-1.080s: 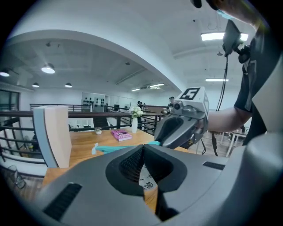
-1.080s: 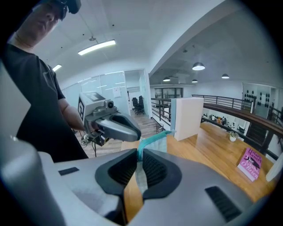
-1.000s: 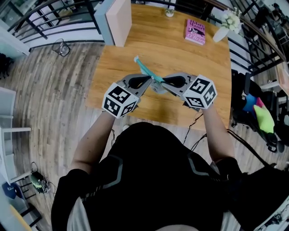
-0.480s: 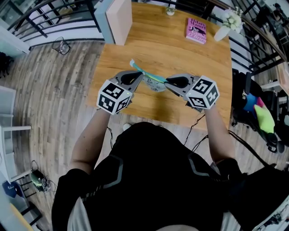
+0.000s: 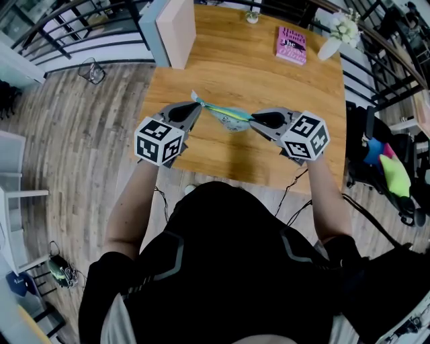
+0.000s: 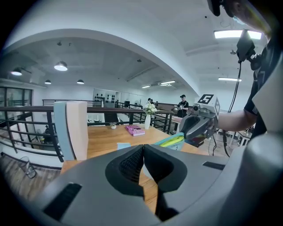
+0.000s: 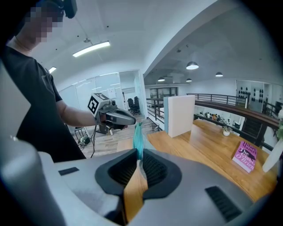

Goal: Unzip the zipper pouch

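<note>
A teal zipper pouch point(image 5: 227, 117) with a yellow-green zipper band hangs stretched in the air above the wooden table point(image 5: 269, 158). My left gripper point(image 5: 195, 106) is shut on the pouch's left end, where a pale tab point(image 5: 195, 98) sticks out. Whether it pinches the zipper pull itself I cannot tell. My right gripper point(image 5: 253, 119) is shut on the pouch's right end. In the left gripper view the shut jaws of my left gripper point(image 6: 142, 150) face the pouch point(image 6: 173, 141) and the other gripper. In the right gripper view the pouch's teal edge point(image 7: 138, 140) rises from between the jaws of my right gripper point(image 7: 139, 160).
A pink book point(image 5: 291, 46) and a white vase of flowers point(image 5: 334, 39) sit at the table's far right. An upright pale board point(image 5: 176, 25) stands at the far left corner, a small pot point(image 5: 252, 17) at the back edge. Railings run behind the table; a chair with bright items point(image 5: 390, 168) is to the right.
My left gripper has moved left and away from the right one. The pouch, bunched and slanted a second ago, now lies stretched almost level between the two grippers.
</note>
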